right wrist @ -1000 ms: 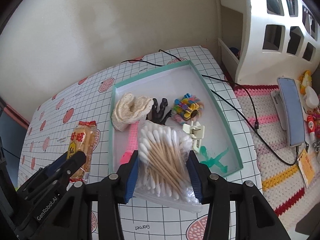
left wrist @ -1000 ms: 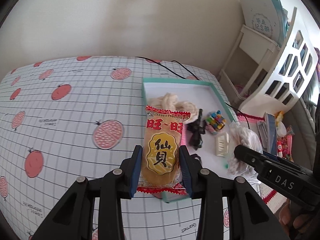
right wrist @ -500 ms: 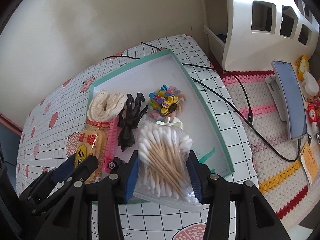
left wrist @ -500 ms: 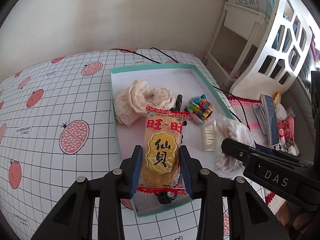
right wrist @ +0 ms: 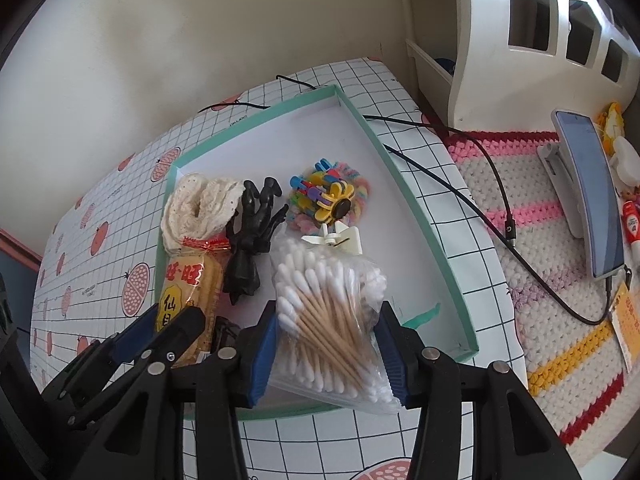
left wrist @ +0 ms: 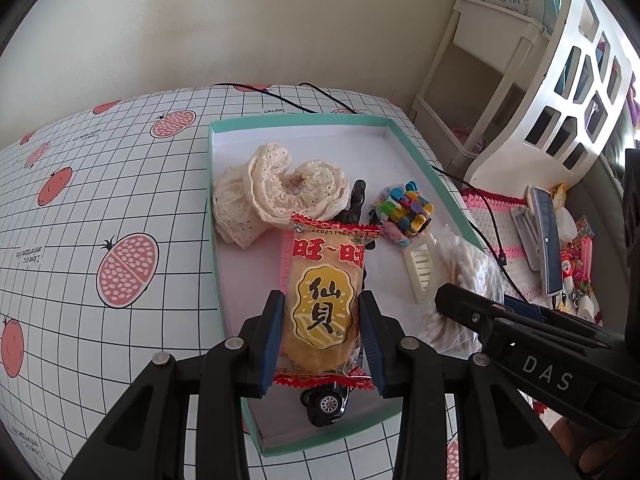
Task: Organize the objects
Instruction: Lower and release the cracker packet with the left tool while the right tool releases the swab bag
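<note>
A: Both loads have come in from the tablecloth side and now hang over the shallow teal-rimmed white cardboard tray [left wrist: 298, 120]; the left gripper [left wrist: 322, 332] is clenched on the yellow rice-cracker packet [left wrist: 324, 300]; release looks next.

B: The right gripper [right wrist: 326, 354] grips the clear bag of wooden cotton swabs [right wrist: 326, 312] over the near rim; bare floor lies toward the tray's far-right corner; lace cloth [right wrist: 200, 204], black toy hand [right wrist: 252, 240] and clips [right wrist: 324, 200] crowd the left.

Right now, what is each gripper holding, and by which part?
The left gripper clamps the rice cracker packet across its lower half, by its long sides. The right gripper pinches the bag of cotton swabs by both sides, near its lower end.
</note>
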A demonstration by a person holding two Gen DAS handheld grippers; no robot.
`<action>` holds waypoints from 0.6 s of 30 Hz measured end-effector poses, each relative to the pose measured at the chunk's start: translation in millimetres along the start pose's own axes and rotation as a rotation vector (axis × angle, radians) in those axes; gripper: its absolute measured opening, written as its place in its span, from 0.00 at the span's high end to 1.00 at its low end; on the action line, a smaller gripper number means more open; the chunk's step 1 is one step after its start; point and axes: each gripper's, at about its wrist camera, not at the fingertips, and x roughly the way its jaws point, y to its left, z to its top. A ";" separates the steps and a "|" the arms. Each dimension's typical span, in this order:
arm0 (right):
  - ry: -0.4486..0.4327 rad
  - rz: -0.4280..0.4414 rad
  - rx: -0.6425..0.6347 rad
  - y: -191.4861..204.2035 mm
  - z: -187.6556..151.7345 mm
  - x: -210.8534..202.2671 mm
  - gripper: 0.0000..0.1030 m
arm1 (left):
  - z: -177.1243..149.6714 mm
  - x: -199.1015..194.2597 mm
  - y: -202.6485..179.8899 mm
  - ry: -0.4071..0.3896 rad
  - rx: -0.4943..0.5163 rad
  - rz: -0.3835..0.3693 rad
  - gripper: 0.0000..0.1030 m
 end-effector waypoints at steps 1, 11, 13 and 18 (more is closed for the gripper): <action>0.000 0.000 -0.001 0.4 -0.3 0.0 0.51 | 0.0 -0.2 0.4 0.002 -0.002 -0.003 0.63; -0.011 0.001 0.003 -1.6 -0.7 -2.8 0.47 | 1.2 -4.5 3.8 0.012 -0.020 -0.030 0.55; -0.015 0.004 0.002 -1.3 -0.6 -4.2 0.47 | 1.7 -6.7 4.5 0.008 -0.023 -0.036 0.55; -0.033 0.017 -0.005 3.1 -0.1 -10.9 0.47 | 5.3 -14.0 6.1 -0.011 -0.034 -0.045 0.54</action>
